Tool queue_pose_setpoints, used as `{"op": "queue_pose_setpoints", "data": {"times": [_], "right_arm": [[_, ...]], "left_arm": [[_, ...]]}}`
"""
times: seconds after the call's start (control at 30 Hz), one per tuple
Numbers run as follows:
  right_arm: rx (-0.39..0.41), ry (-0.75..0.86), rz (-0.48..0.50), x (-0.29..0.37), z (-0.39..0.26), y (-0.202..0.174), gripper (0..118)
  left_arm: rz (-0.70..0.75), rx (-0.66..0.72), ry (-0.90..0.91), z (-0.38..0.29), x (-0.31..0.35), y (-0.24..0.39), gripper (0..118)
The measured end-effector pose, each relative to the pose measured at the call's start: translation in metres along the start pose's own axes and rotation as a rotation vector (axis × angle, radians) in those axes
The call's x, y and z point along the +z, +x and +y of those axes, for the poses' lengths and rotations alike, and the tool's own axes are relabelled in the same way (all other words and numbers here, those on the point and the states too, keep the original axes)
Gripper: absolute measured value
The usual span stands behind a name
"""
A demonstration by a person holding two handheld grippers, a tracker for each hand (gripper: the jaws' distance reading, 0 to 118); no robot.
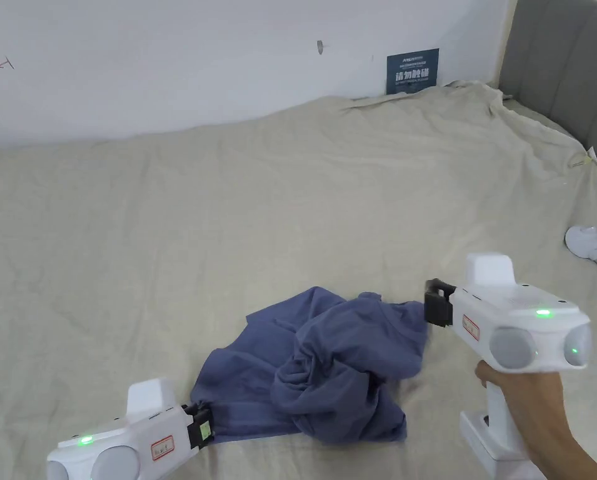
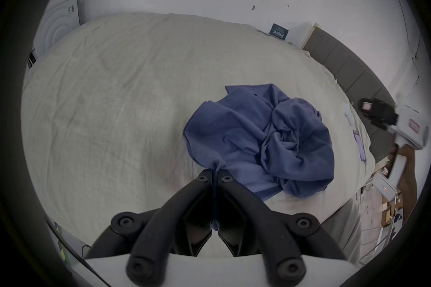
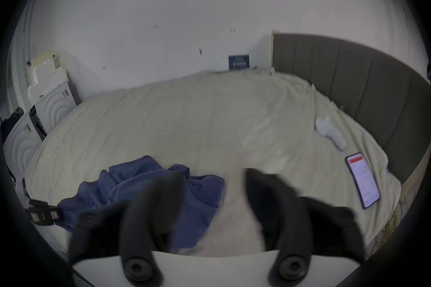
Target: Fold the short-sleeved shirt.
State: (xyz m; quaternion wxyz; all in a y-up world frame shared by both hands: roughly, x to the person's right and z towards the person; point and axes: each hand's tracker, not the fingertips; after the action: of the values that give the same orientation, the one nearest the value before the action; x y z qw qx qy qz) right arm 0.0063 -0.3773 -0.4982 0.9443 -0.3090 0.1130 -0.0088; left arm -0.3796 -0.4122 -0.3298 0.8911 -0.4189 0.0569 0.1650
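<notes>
Crumpled blue shirt (image 1: 316,369) lies bunched on beige bed sheet (image 1: 228,206); L gripper (image 2: 215,172) pinches its edge w/ jaws closed. R gripper (image 3: 213,178) hovers beside it, jaws apart, holding nothing.

The head view looks down from above the near edge of the bed (image 1: 228,206) toward the wall, while each gripper view sits low behind its own claw, close to the sheet, facing the same wall, and all three share the crumpled blue shirt (image 1: 328,369)
</notes>
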Motion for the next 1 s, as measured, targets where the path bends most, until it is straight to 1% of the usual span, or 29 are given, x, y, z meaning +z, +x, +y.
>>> {"op": "queue_pose_setpoints", "data": {"times": [0.03,0.07,0.1,0.2,0.3,0.37,0.4,0.43,0.47,0.53,0.57,0.6,0.63,0.67,0.7,0.73,0.8,0.87,0.9,0.93,1.0], "right_arm": [[-0.021,-0.036,-0.003,-0.016,0.002,0.000,77],[-0.041,-0.059,-0.002,-0.029,0.003,0.001,86],[-0.066,-0.068,0.007,-0.040,0.002,0.002,89],[-0.083,-0.155,-0.012,-0.081,-0.001,0.004,89],[-0.064,-0.249,-0.048,-0.115,-0.007,0.003,89],[-0.054,-0.309,-0.044,-0.132,-0.013,0.001,89],[-0.050,-0.333,-0.043,-0.112,-0.016,-0.020,88],[-0.046,-0.357,-0.044,-0.113,-0.020,-0.025,86],[-0.035,-0.368,-0.047,-0.115,-0.023,-0.029,81],[0.009,-0.378,-0.022,-0.114,-0.029,-0.035,64],[0.047,-0.363,-0.017,-0.110,-0.030,-0.039,60],[0.085,-0.341,-0.032,-0.106,-0.030,-0.044,45],[0.096,-0.351,0.008,-0.102,-0.028,-0.047,9],[0.096,-0.358,0.041,-0.092,-0.022,-0.049,1],[0.104,-0.354,0.038,-0.086,-0.019,-0.052,1],[0.113,-0.337,0.009,-0.076,-0.017,-0.055,1],[0.128,-0.297,0.035,-0.061,-0.008,-0.051,1],[0.109,-0.250,0.047,-0.038,0.000,-0.047,1],[0.093,-0.221,0.068,-0.026,0.005,-0.044,1],[0.084,-0.200,0.084,-0.026,0.013,-0.032,1],[0.070,-0.144,0.111,0.000,0.023,-0.024,1]], "left_arm": [[-0.005,0.004,0.003,0.001,0.000,-0.001,0],[-0.009,0.007,0.004,0.002,0.000,-0.001,0],[-0.012,0.008,0.005,0.003,-0.001,-0.001,0],[-0.022,0.004,0.003,0.005,-0.003,0.000,0],[-0.023,-0.009,-0.002,0.008,-0.005,0.000,0],[-0.027,-0.009,-0.003,0.010,-0.007,-0.001,0],[-0.030,-0.006,-0.005,0.011,-0.007,-0.002,0],[-0.031,-0.005,-0.006,0.011,-0.008,-0.002,0],[-0.031,-0.004,-0.006,0.011,-0.008,-0.002,0],[-0.031,-0.003,-0.007,0.012,-0.009,-0.002,0],[-0.032,-0.002,-0.008,0.011,-0.009,-0.002,0],[-0.031,-0.004,-0.009,0.011,-0.009,-0.002,0],[-0.030,-0.006,-0.009,0.012,-0.010,-0.002,0],[-0.031,-0.007,-0.008,0.011,-0.009,-0.003,0],[-0.032,-0.006,-0.006,0.011,-0.009,-0.003,0],[-0.033,-0.004,-0.004,0.011,-0.008,-0.003,0],[-0.044,0.008,0.010,0.012,-0.005,-0.004,0],[-0.059,0.035,0.022,0.014,-0.002,-0.006,0],[-0.067,0.048,0.030,0.016,-0.001,-0.007,0],[-0.073,0.061,0.036,0.018,0.001,-0.007,0],[-0.082,0.069,0.057,0.022,0.007,-0.008,0]]}}
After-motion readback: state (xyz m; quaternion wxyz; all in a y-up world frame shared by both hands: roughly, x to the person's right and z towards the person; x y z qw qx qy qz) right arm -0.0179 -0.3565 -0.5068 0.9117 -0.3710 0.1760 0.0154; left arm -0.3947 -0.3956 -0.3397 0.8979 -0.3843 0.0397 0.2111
